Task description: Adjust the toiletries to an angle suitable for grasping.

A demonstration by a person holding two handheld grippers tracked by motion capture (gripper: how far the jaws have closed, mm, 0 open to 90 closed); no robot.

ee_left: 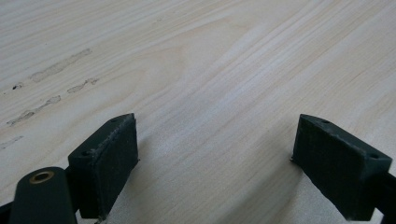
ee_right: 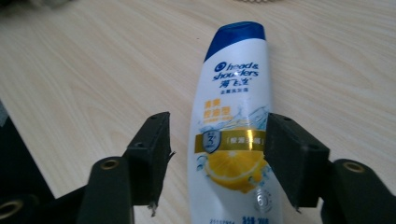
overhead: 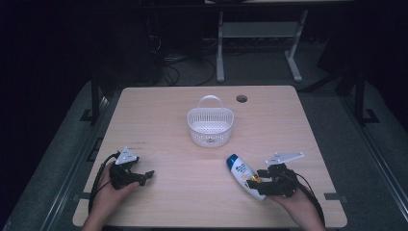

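just one shampoo bottle, one basket

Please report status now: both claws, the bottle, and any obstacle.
Left claw open, low over bare table. Right claw open, straddling shampoo bottle, right pad close or touching. Bottle lying flat. White basket beyond, path clear.

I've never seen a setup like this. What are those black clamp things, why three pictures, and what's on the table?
A person sits at a wooden table and holds a hand-held two-jaw gripper in each hand. The high view looks down from above; the other two come from cameras riding on each gripper, looking along its black jaws. The left gripper is open over bare wood. The right gripper is open with its jaws on either side of a lying white shampoo bottle with a blue cap, not yet squeezing it. A white plastic basket with a handle stands farther back.
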